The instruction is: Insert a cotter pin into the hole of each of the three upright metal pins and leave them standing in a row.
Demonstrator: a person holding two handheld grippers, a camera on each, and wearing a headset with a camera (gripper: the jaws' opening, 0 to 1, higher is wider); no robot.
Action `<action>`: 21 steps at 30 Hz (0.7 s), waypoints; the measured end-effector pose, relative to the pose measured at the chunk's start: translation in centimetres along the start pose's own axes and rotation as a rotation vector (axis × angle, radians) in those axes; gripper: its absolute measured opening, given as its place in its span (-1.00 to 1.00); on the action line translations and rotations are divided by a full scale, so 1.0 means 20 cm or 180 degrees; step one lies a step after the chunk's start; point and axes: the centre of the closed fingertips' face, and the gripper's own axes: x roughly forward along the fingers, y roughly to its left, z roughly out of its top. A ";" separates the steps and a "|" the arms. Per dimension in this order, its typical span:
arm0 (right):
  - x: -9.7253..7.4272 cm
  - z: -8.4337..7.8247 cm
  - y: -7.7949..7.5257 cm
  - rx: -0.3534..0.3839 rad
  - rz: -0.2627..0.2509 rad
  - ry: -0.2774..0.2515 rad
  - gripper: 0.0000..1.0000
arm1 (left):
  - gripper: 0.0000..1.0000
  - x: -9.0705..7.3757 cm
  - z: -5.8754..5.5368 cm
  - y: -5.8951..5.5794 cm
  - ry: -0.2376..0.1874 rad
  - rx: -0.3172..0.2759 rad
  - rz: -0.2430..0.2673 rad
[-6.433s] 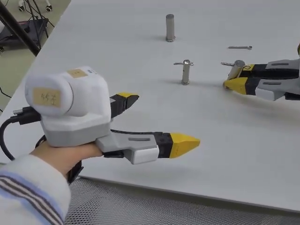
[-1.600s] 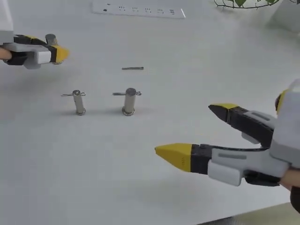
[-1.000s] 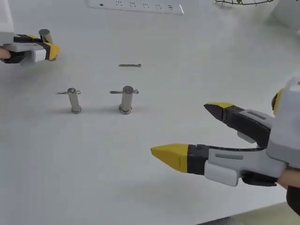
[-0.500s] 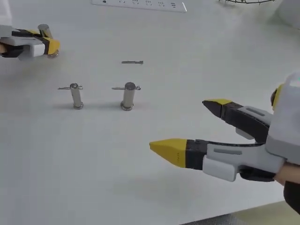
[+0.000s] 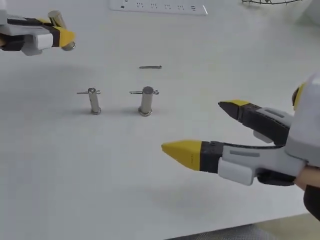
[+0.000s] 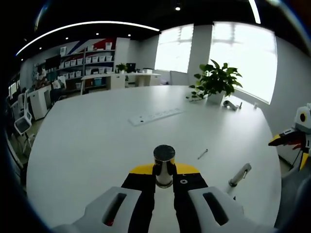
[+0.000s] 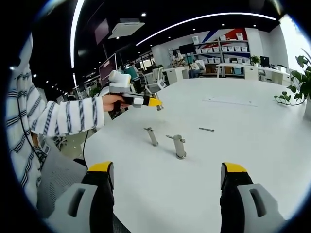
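ok, the left hand-held gripper [image 5: 65,36], empty seconds ago, is now gripping the bare third pin [image 5: 56,19], the right hand-held gripper [image 5: 195,126] is hanging wide open, so only the loose cotter [image 5: 150,67] is waiting.

Right gripper [image 5: 197,127] shows yellow tips [image 5: 182,152], black jaws, a grey-and-white shell. Left gripper [image 5: 67,37] has the same colours. The sleeve [image 7: 63,119] is white with dark stripes.

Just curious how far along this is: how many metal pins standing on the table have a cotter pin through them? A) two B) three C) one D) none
A: the left pin and the right pin each stand with a cotter pin through the top; the third pin is clamped in the left gripper, and a loose cotter pin lies on the table.
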 end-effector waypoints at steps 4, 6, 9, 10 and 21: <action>-0.01 0.01 0.01 -0.0012 0.0008 -0.0052 0.79 | -0.82 -0.06 0.03 -0.06 -0.0007 0.0044 0.0014; -0.02 0.02 0.01 -0.0012 0.0024 -0.0086 0.79 | -0.82 -0.10 0.05 -0.11 -0.0035 0.0022 -0.0026; -0.03 0.02 0.02 -0.0045 0.0027 -0.0111 0.80 | -0.82 -0.16 0.08 -0.20 -0.0083 0.0106 -0.0086; -0.03 0.02 0.02 -0.0052 0.0027 -0.0117 0.80 | -0.82 -0.16 0.08 -0.21 -0.0085 0.0123 -0.0092; -0.08 0.04 -0.02 -0.0097 -0.0066 -0.0220 0.84 | -0.82 -0.26 0.02 -0.49 -0.0028 0.0334 -0.0267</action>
